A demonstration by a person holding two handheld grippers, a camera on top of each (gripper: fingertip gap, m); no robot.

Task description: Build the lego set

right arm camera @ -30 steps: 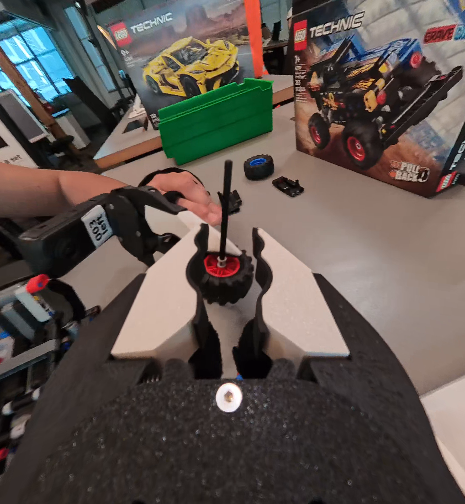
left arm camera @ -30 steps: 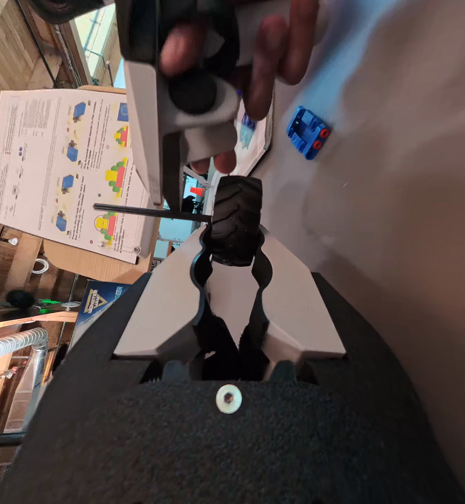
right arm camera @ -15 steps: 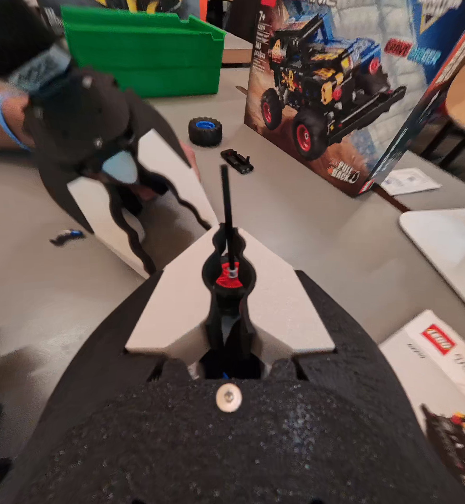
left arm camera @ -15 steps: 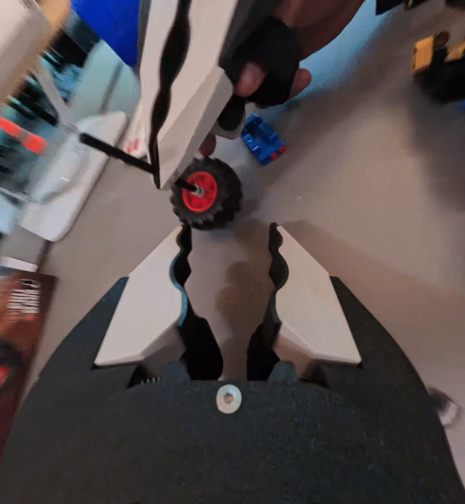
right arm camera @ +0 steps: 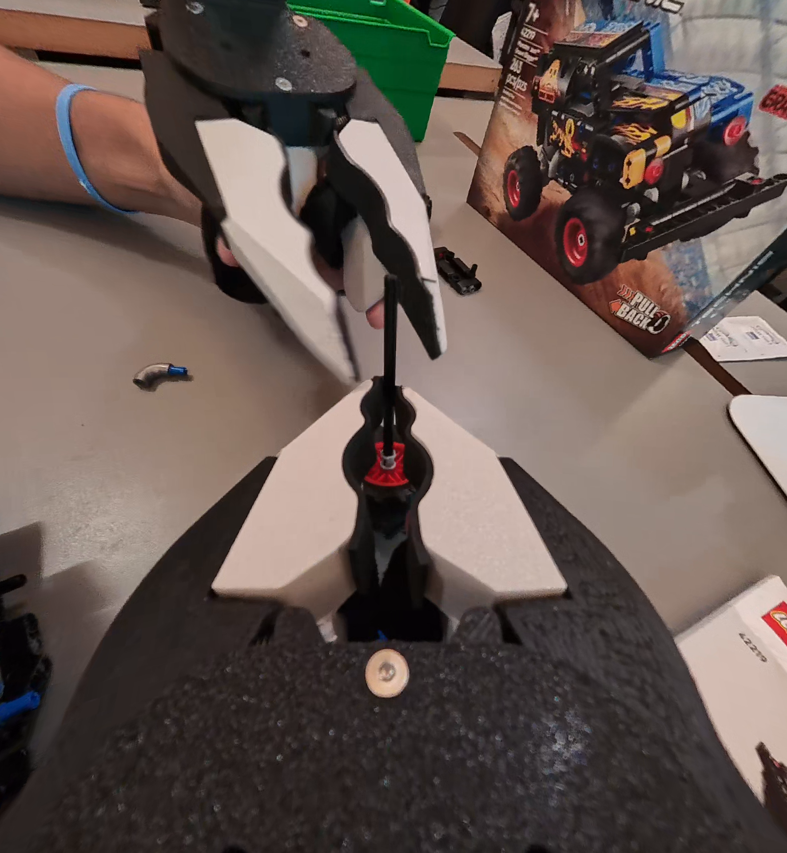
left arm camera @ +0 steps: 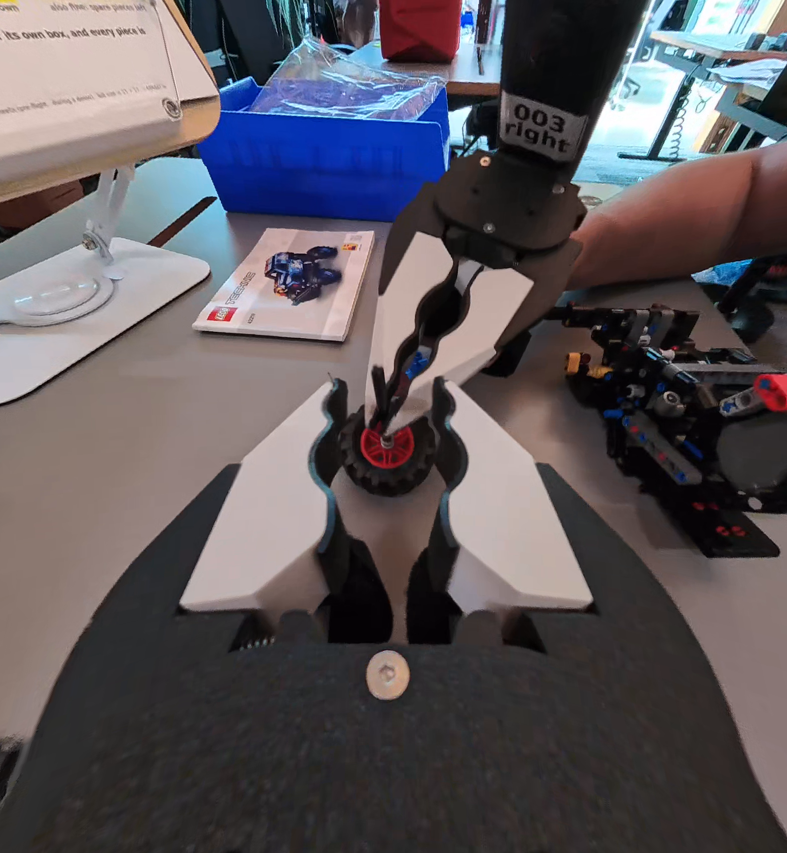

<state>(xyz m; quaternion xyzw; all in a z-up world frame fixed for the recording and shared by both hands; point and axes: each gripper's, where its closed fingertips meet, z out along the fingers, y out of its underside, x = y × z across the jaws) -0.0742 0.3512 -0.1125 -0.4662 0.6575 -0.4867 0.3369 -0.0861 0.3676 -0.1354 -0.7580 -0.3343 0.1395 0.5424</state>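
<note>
Now the right gripper [right arm camera: 387, 392] is clamping narrow on the wheel [left arm camera: 387, 454], with the black axle [right arm camera: 389, 351] sticking out of its red hub, whereas a second ago the left gripper [left arm camera: 387, 385] was holding it. Left is now sitting wide open with its fingers flanking the wheel just over the table [left arm camera: 105, 461]; contact can't be told. Showing: two grippers, one wheel, one axle, one booklet [left arm camera: 290, 286], one blue bin [left arm camera: 327, 171], one half-built truck [left arm camera: 687, 415].
</note>
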